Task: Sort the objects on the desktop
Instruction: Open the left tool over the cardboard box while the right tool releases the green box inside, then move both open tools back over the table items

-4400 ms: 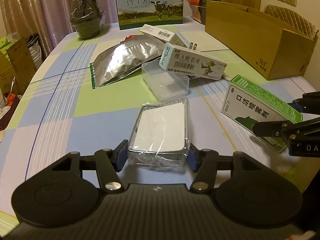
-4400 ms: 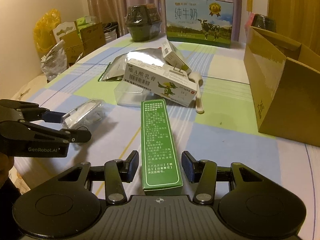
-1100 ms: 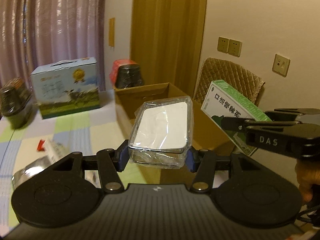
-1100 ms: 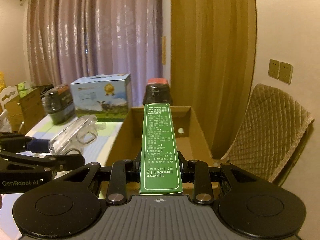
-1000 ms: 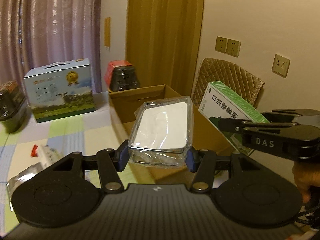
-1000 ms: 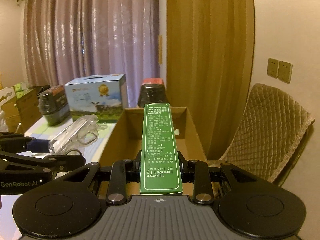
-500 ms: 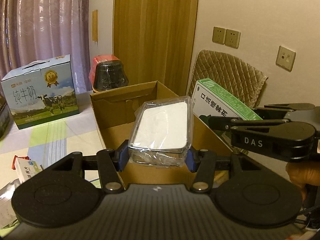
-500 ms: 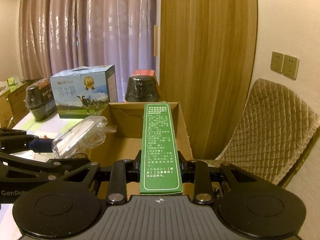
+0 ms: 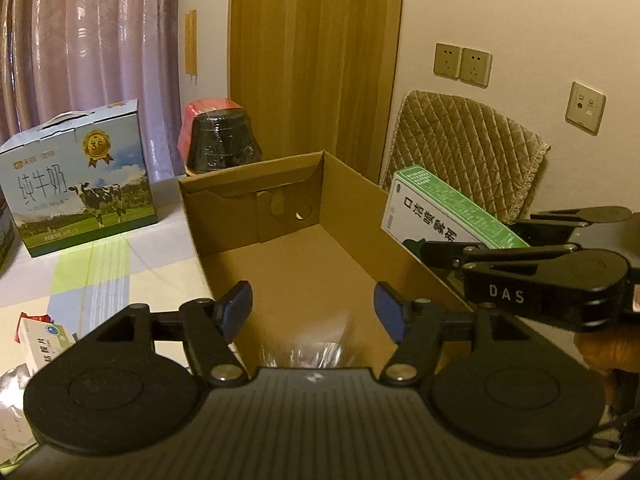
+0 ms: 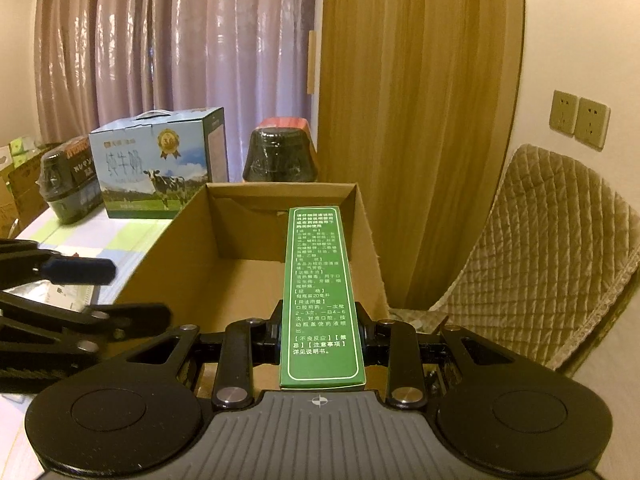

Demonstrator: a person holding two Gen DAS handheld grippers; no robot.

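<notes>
Both grippers are angled down over the open cardboard box (image 9: 304, 264) on the bench (image 9: 92, 272). Left gripper (image 9: 312, 310) has its jaws opening, nothing pinched between them; a blurry clear plastic pack (image 9: 316, 354) sits just below, inside the box. Right gripper (image 10: 320, 330) is clamped on the green medicine box (image 10: 320, 296), which points out over the box.
</notes>
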